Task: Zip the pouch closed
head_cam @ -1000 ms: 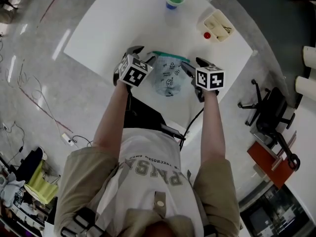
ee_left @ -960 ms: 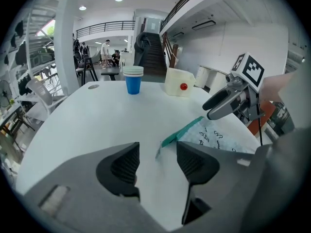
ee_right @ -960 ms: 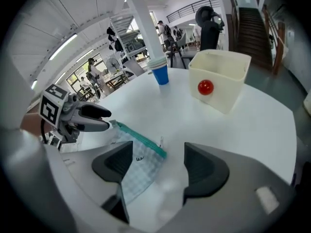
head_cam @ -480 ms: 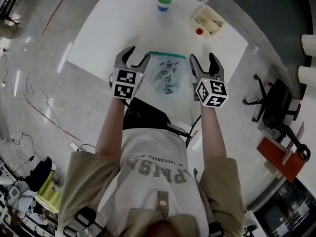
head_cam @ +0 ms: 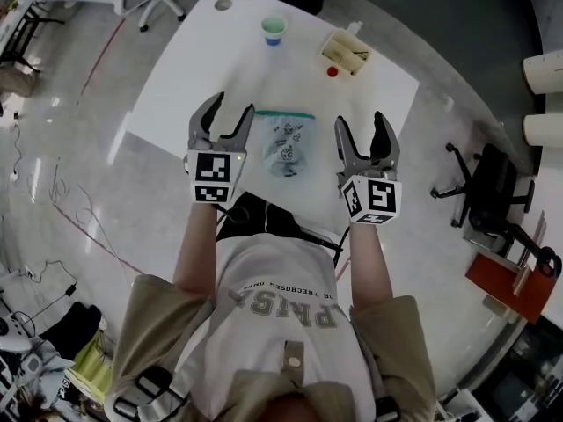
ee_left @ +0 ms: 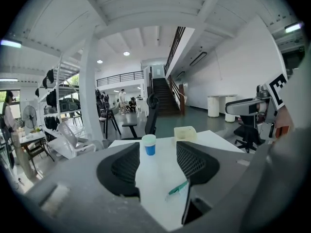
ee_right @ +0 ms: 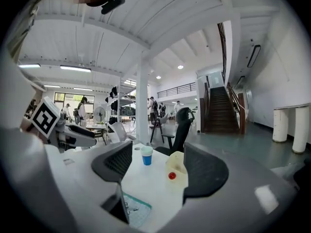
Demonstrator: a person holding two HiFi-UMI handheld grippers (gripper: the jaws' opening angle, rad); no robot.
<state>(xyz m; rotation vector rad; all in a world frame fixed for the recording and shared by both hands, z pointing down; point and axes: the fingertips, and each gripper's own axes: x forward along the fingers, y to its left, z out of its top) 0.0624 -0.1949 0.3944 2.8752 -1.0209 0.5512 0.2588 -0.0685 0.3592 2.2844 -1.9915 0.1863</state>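
Bright ceiling lights, glare on the floor (head_cam: 84, 130), fisheye-warped edges, perhaps slight blur.

A second ago both tools are in tight against the top corners of the pouch. Now the left tool (head_cam: 230, 108) and the right tool (head_cam: 360, 121) have pulled back toward the person and out to either side. Each is well clear of the pouch (head_cam: 286, 141), which lies on its own on the bench (head_cam: 189, 60). Their jaws gape wide with nothing between them. The person's head has lifted too: more of the bench's far end shows, and the cup (head_cam: 274, 30) and tray (head_cam: 345, 53) sit lower in the head view.
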